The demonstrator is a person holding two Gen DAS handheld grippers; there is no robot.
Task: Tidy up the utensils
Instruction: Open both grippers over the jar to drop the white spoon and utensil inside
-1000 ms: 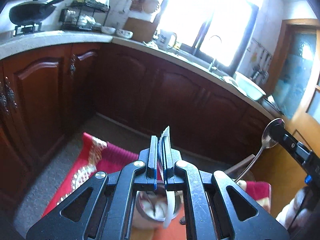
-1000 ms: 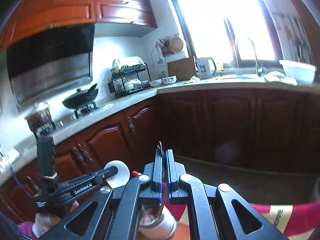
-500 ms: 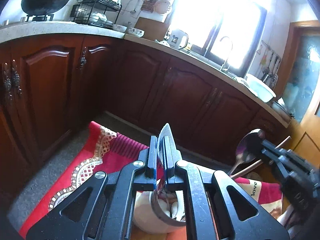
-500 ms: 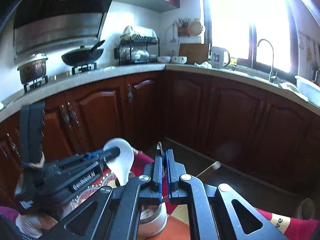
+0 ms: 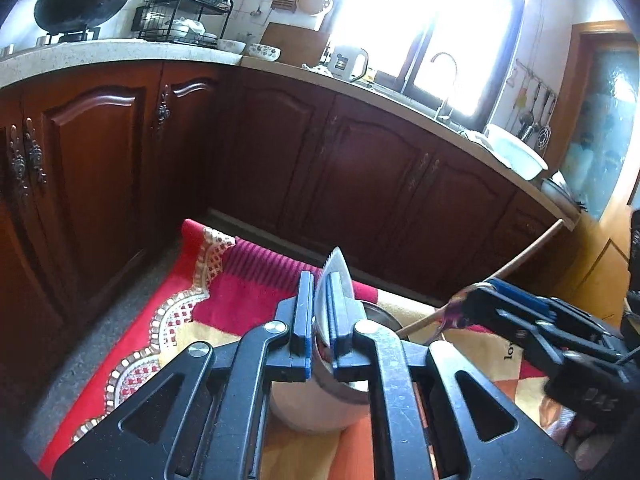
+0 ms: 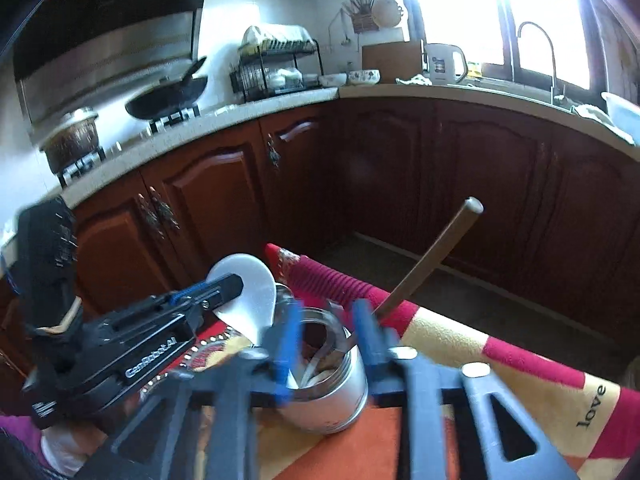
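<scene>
Two hand-held grippers meet over the utensil cup

Two tools converge on the steel cup (image 6: 326,380), which stands on a red and orange cloth (image 5: 224,296) directly below and ahead of both.

The left hand-held gripper (image 5: 320,320) points forward and slightly down, its blue pads clenched on a white spoon (image 5: 334,280) whose broad bowl rises just past the fingertips. In the right wrist view the same tool (image 6: 236,284) reaches in from the left, nearly level, carrying the spoon (image 6: 248,292) to the cup's near-left rim.

The right hand-held gripper (image 6: 324,332) tilts down over the cup with its fingers parted, one on each side of the cup's mouth, and grasps nothing; motion blur smears its frame. Metal utensils (image 6: 332,344) lie inside the cup between those fingers. A brown wooden handle (image 6: 432,256) leans out of the cup, up and to the right beyond the right finger.
</scene>
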